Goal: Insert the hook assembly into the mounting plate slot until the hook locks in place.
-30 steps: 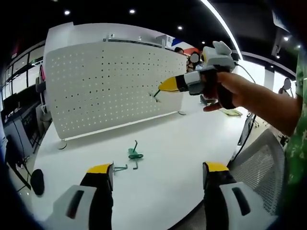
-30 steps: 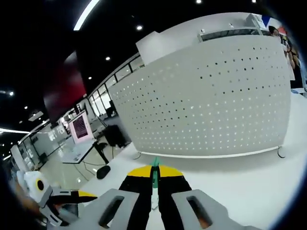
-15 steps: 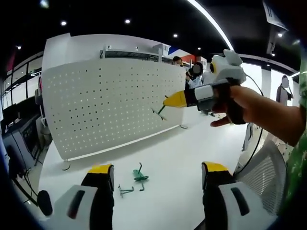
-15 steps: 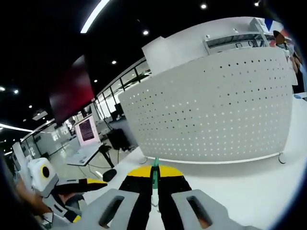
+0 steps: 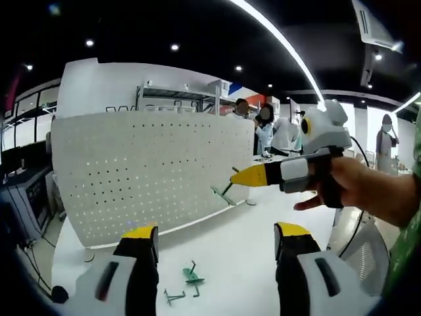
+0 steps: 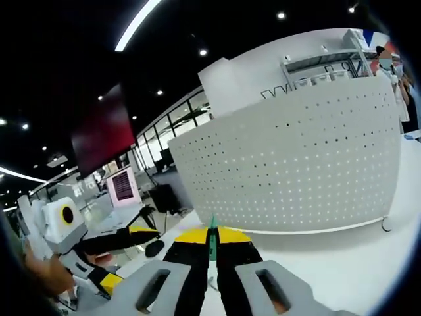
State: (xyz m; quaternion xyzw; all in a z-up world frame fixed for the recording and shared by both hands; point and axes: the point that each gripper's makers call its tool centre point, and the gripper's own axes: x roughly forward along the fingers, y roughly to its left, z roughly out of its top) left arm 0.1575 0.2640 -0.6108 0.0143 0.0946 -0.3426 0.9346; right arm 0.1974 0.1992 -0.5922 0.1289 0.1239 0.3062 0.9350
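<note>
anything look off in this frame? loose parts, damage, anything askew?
Nothing damaged. Two spare green hooks lie loose on the white table before the pegboard, scattered rather than lined up. The right gripper is shut on a green hook, short of the board. The left gripper is open.

Mounting plate: white perforated panel (image 5: 151, 174), upright on the bench on small feet, rows of small holes across its face; at 10 o'clock in the left gripper view. In the right gripper view the same plate (image 6: 296, 171) spans 12 to 3 o'clock, its lower edge just above the bench surface.
Held hook: green wire hook (image 5: 225, 192), pinched at the yellow tips of the right hand-held gripper, its free end angled down toward the plate's lower right part; contact with the plate cannot be told. In the right gripper view it rises as a thin green stem (image 6: 212, 242) between the closed jaws at 6 o'clock.
Loose hooks: green wire hooks (image 5: 187, 282) lying on the bench at 6 o'clock, in front of the plate, well apart from it.
</note>
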